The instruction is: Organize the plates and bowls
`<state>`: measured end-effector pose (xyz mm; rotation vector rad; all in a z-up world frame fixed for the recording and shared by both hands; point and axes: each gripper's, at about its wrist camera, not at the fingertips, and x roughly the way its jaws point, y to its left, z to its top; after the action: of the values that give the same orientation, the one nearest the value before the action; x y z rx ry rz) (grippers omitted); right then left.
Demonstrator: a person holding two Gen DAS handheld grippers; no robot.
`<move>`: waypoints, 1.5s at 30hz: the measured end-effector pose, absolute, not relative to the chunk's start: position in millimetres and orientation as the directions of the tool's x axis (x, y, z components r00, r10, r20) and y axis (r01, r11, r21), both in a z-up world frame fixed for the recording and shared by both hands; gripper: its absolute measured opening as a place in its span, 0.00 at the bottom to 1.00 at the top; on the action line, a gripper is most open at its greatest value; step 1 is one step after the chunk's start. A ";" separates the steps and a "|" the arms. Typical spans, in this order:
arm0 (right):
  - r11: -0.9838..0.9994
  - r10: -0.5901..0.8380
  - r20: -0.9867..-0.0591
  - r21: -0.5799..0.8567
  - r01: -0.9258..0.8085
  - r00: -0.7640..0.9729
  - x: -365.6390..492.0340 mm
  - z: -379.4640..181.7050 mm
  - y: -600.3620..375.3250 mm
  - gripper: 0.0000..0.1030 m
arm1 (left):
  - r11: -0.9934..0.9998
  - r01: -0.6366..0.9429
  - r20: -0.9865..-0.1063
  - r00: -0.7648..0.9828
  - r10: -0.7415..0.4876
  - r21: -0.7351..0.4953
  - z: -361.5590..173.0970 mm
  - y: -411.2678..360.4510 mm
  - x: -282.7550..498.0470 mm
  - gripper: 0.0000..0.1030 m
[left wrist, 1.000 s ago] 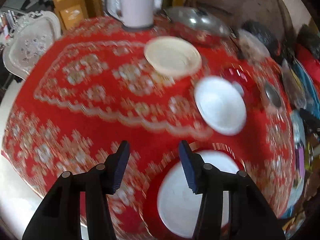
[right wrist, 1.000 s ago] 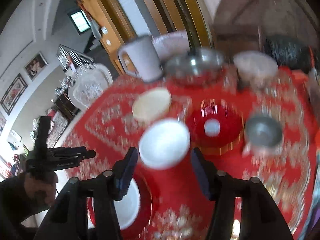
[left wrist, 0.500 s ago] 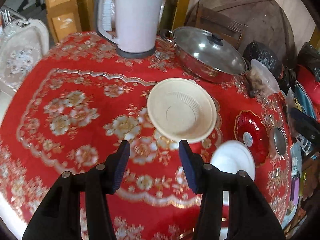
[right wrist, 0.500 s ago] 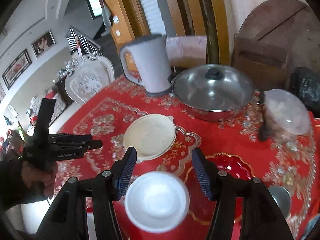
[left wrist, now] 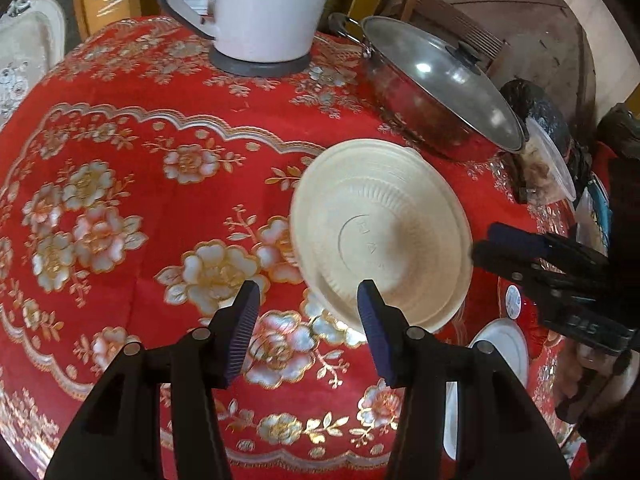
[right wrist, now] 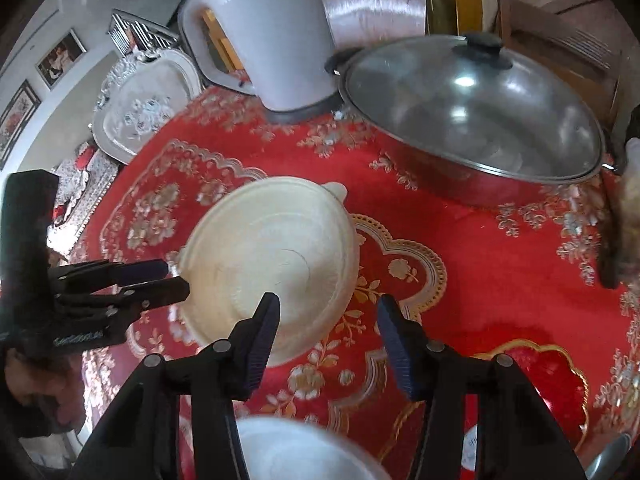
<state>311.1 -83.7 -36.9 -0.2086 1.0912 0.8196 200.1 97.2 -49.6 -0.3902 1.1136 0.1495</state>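
A cream ribbed bowl [left wrist: 380, 232] [right wrist: 272, 256] sits mid-table on the red floral cloth [left wrist: 120, 184]. My left gripper [left wrist: 306, 330] is open just short of its near-left rim, with nothing between the fingers. My right gripper [right wrist: 328, 338] is also open and empty, its left finger over the bowl's near edge. Each gripper shows in the other's view, close beside the bowl: the right gripper [left wrist: 480, 246] and the left gripper [right wrist: 176, 280]. A white bowl [left wrist: 504, 344] [right wrist: 296, 452] lies nearer to me. A red gold-rimmed plate [right wrist: 540, 376] is at the right.
A white kettle [left wrist: 260, 8] and a steel pot with a glass lid [left wrist: 436, 76] stand behind the cream bowl. A clear lidded container [left wrist: 552, 160] sits at the far right and a small metal bowl [right wrist: 608, 456] at the near right. An ornate white chair [right wrist: 148, 104] stands beyond the table's left edge.
Both grippers have moved forward and closed in on the cream bowl from either side. The white bowl has slid to the bottom edge of the views. The fingers stay apart.
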 end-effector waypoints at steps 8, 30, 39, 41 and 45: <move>0.702 0.448 -0.879 0.232 -0.674 0.164 319.6 -57.2 -74.6 0.24 | 0.920 -0.313 -0.904 0.419 -0.090 -0.236 -62.9 98.6 212.5 0.47; 0.719 0.487 -0.851 0.264 -0.642 0.196 297.7 -15.5 -89.9 0.17 | 0.936 -0.282 -0.893 0.444 -0.067 -0.210 -19.0 79.3 193.0 0.17; 0.718 0.524 -0.815 0.266 -0.643 0.248 264.4 20.0 -118.5 0.16 | 0.951 -0.251 -0.876 0.481 -0.040 -0.181 10.5 56.4 167.1 0.17; 0.718 0.528 -0.808 0.262 -0.645 0.260 256.8 24.8 -124.1 0.16 | 0.955 -0.243 -0.871 0.490 -0.032 -0.172 16.7 49.9 160.5 0.17; 0.719 0.547 -0.789 0.272 -0.640 0.279 239.8 36.3 -140.9 0.16 | 0.959 -0.234 -0.861 0.508 -0.019 -0.159 29.9 36.5 145.1 0.17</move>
<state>239.8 -140.9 36.3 -0.1052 1.0123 0.7981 145.1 36.5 29.9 -0.2697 1.0330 0.1313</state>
